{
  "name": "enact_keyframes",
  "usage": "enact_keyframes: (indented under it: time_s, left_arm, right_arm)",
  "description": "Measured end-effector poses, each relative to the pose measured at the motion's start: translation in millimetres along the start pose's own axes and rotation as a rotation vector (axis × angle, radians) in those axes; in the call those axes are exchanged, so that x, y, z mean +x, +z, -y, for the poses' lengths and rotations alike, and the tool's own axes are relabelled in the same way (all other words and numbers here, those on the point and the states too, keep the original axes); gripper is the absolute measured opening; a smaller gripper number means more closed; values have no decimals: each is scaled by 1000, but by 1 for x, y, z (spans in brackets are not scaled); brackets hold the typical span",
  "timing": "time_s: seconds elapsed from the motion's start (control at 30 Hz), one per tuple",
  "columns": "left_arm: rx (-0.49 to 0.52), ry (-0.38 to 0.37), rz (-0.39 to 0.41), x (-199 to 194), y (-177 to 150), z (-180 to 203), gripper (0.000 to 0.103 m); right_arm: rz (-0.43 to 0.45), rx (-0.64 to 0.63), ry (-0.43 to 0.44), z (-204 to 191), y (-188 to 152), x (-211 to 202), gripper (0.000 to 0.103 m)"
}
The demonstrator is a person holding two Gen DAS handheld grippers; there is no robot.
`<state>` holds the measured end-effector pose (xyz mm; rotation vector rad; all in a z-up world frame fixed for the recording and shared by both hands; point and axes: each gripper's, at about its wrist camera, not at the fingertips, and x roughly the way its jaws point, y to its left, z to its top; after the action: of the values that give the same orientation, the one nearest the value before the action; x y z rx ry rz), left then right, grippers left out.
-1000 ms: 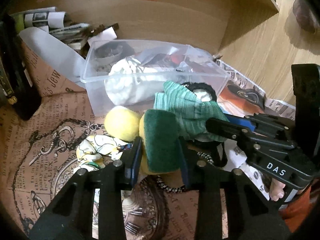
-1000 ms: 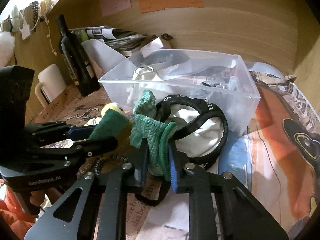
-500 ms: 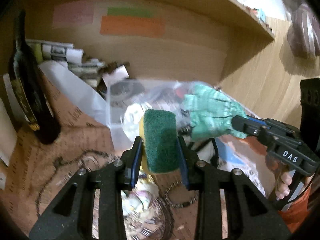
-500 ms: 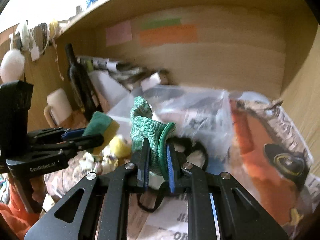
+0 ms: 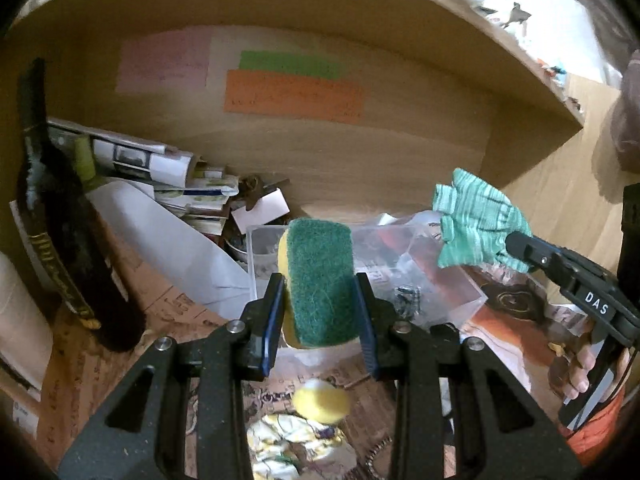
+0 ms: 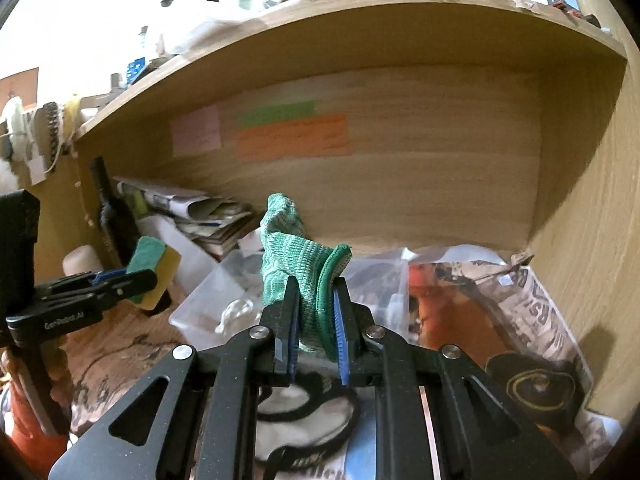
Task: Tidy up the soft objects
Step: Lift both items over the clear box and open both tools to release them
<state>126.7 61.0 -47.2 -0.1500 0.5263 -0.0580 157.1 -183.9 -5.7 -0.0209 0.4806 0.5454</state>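
Left claw (image 5: 320, 312) is clamped on a sponge (image 5: 320, 280); right claw (image 6: 316, 344) is clamped on a glove (image 6: 296, 256), both above the bin (image 5: 440, 280).

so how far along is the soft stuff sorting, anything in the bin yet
Partly done by the look of it: the clear plastic bin already holds some items, though they are too blurred to name. In hand: the left claw clamps a green-and-yellow sponge, and the right claw grips a green knit glove, both raised above the bin. Left on the table: a yellow ball and a patterned cloth.
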Motion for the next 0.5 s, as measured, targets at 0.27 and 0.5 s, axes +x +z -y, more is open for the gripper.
enact_keyframes:
  time_s: [0.27, 0.5]
  left_arm:
    - [6, 11, -135, 53, -5, -9, 34]
    - [32, 32, -186, 77, -10, -11, 34]
  right_arm:
    - [-79, -3, -9, 5, 1, 42, 14]
    - [-193, 9, 17, 5, -13, 83, 14]
